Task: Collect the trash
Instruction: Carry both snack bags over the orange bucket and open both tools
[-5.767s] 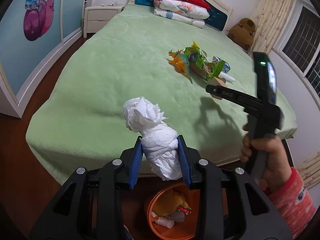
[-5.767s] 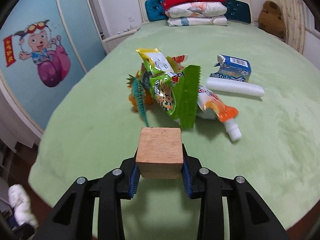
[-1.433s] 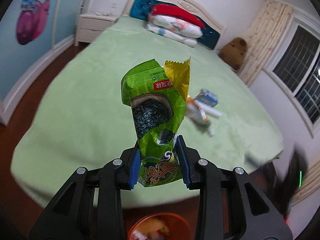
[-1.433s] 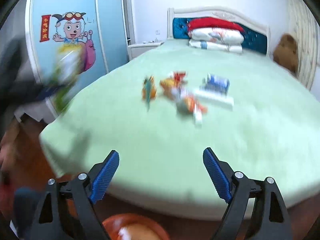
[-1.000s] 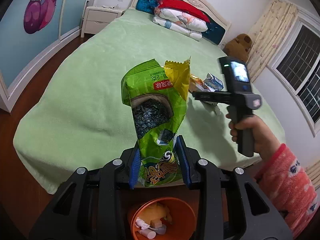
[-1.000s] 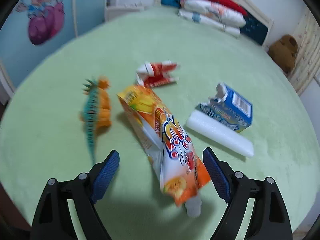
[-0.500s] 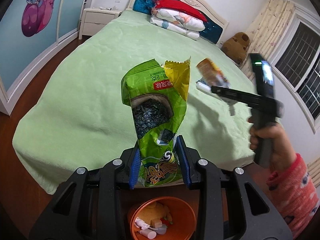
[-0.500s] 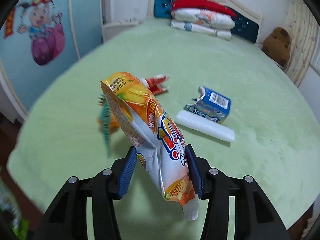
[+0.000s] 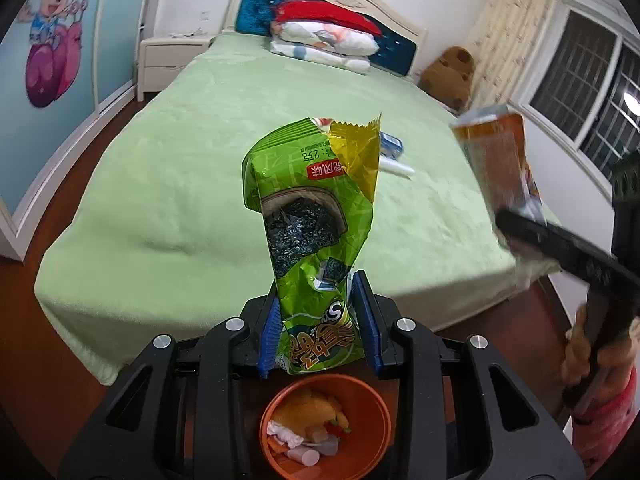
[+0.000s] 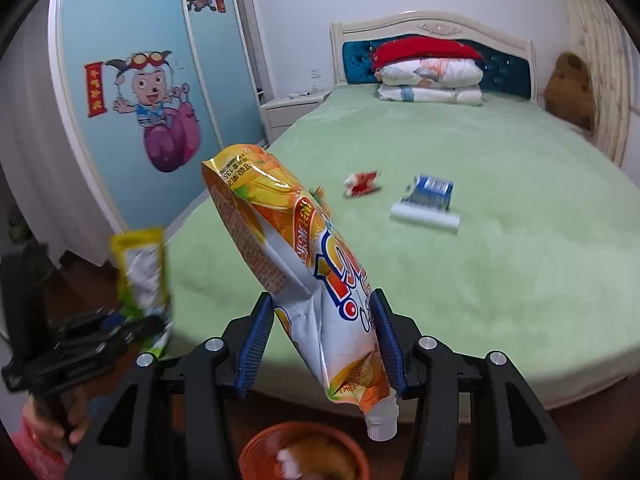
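Green seaweed snack wrapper (image 9: 316, 240) stands upright, torn open at its yellow top, lower end pinched above the orange bin (image 9: 362, 396). That bin holds white tissue, a yellow toy and small tubes. Orange spouted drink pouch (image 10: 304, 272) hangs tilted, white cap down, over the bin's rim. On the green bed (image 10: 500, 248): a red wrapper (image 10: 362, 183), a blue carton (image 10: 434, 191) touching a white tube (image 10: 424, 219).

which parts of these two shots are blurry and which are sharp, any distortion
Left wrist view: green snack bag in the left gripper is sharp; orange pouch and right gripper at the right edge are motion-smeared. Right wrist view: the pouch is crisp, the green bag blurred at left. Both show fisheye bending of the bed and dark corners.
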`<move>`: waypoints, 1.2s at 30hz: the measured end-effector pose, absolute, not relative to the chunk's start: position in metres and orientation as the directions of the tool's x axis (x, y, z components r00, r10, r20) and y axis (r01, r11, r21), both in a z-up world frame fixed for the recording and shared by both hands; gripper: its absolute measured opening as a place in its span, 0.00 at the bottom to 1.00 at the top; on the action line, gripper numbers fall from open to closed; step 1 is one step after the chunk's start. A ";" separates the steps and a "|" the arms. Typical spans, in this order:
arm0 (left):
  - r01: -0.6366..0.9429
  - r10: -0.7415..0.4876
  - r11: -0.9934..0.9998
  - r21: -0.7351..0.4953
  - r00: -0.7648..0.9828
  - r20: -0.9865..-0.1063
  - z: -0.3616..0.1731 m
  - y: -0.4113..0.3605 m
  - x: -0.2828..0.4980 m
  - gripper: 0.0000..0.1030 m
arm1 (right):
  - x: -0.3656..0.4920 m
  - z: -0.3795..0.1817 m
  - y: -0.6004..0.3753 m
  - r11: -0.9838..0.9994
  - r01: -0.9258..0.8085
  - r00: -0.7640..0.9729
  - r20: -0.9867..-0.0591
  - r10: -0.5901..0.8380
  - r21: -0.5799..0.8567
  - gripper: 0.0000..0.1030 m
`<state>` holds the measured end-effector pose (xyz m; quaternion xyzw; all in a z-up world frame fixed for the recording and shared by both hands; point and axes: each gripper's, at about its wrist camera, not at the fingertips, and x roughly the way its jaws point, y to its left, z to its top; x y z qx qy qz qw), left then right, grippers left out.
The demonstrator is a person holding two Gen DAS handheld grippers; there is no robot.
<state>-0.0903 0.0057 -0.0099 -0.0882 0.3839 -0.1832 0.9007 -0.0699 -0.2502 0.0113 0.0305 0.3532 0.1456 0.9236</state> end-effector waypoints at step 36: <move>0.192 -0.258 0.954 -0.232 0.124 -0.958 -0.264 -0.047 -0.136 0.32 | -0.163 -0.234 -0.241 0.899 0.120 0.265 -0.886 0.379 0.421 0.48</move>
